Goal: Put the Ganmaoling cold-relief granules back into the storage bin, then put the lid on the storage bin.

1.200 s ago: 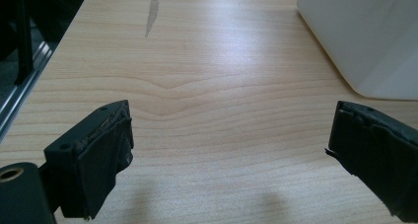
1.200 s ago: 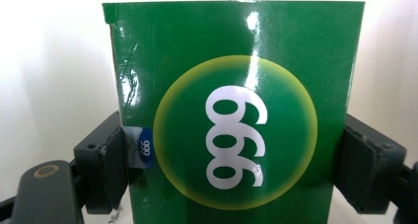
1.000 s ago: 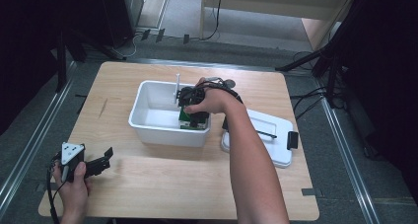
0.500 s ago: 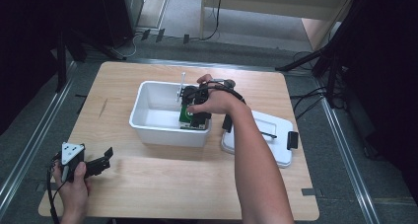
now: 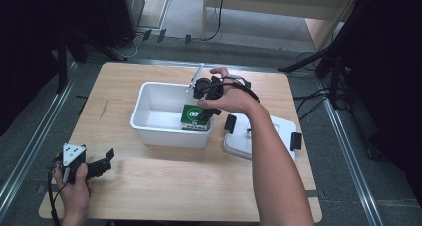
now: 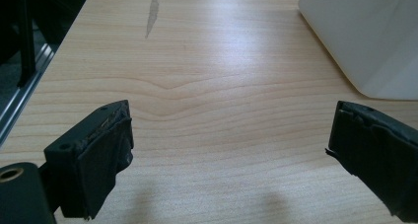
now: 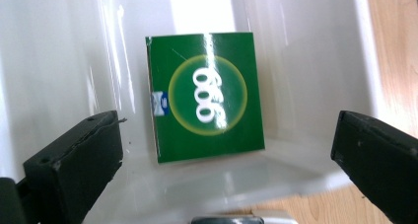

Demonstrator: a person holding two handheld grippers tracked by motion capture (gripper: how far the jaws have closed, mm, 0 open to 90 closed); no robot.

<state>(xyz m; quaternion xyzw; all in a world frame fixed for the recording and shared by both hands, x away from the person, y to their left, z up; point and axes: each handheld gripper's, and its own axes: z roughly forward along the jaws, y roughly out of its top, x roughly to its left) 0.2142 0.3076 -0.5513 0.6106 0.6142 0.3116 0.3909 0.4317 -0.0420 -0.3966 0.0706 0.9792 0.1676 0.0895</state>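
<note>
A green box (image 5: 194, 117) with a white-on-yellow round label lies flat in the front right corner of the white bin (image 5: 166, 135). My right gripper (image 5: 203, 102) hangs over that corner, pointing down. In the right gripper view its jaws stand wide apart above the green box (image 7: 204, 95), the pads clear of it; they have just been opening. My left gripper (image 5: 103, 161) rests at the table's front left, open, with bare wood between its jaws (image 6: 229, 120).
A white lid (image 5: 263, 136) with black latches lies on the wooden table (image 5: 164, 191) right of the bin. The bin's corner (image 6: 365, 36) stands ahead and to the right of my left gripper. Cables and stands surround the table on the floor.
My right gripper has risen out of the bin and left the green box lying inside. The left hand has stayed where it was.
</note>
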